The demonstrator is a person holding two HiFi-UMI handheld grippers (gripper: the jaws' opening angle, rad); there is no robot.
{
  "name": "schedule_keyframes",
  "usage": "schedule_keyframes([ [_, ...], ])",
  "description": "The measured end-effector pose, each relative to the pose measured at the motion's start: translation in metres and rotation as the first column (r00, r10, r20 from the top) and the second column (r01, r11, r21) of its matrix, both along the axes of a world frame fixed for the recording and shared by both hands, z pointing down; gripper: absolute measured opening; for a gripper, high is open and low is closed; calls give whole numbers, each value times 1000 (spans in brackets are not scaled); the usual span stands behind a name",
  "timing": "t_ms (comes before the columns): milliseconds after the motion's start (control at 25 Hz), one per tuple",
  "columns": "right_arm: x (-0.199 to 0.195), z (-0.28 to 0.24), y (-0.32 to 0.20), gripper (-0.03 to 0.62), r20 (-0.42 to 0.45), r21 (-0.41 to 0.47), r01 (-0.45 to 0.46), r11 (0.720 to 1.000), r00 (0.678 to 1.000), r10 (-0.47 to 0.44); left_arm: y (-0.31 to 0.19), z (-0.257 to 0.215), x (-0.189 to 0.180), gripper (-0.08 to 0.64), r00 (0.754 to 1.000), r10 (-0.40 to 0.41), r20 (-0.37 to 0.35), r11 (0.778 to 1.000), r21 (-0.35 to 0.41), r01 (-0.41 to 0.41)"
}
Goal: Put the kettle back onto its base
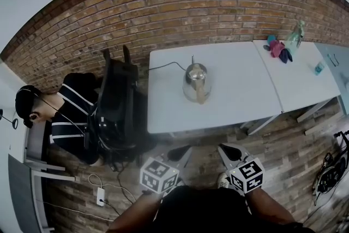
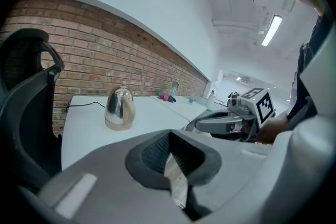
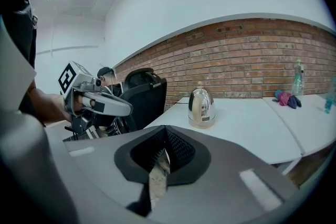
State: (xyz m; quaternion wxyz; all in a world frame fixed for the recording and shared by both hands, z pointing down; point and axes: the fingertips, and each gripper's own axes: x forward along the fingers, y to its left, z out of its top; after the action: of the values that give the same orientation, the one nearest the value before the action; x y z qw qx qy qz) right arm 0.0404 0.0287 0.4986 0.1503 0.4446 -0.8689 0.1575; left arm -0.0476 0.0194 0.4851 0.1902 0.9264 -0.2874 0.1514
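On the white rectangular table (image 1: 234, 103), near its middle and a little toward its far edge, stands the rounded stainless-steel kettle with a beige handle (image 1: 196, 79); it sits upright on a round beige base (image 1: 191, 97), and a thin black power cord (image 1: 163, 65) runs from under it across the table's far left corner. Beyond the table's far edge rises the red brick wall (image 1: 218, 3); just off its left edge stands a black high-backed office chair (image 1: 117, 98).

Both tools hang off the table's near side, low and close to the person's body, well apart from the kettle; neither touches anything on the table. The left gripper (image 1: 180, 155) has its jaws pressed together with nothing between them, which its own view (image 2: 176, 178) shows as a closed notch aimed at the table; the right gripper (image 1: 229, 151) is likewise clamped shut and empty (image 3: 156, 173). Each view also catches the other tool beside it, level with the table's near edge.

As a judgement, the job looks done: the kettle (image 3: 201, 105) already rests on its base (image 2: 116, 124), square and untilted as far as these angles show; whether it is fully seated on the contact cannot be told from here; nothing more appears to be left.
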Motion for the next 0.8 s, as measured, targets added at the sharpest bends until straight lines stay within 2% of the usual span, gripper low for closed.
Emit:
schedule_keyframes([
  [800,3,-4,-4,26,-19,17,21,1000,1000,-21,2,-1,6,1,1000,-6,-4,1000,1,6],
])
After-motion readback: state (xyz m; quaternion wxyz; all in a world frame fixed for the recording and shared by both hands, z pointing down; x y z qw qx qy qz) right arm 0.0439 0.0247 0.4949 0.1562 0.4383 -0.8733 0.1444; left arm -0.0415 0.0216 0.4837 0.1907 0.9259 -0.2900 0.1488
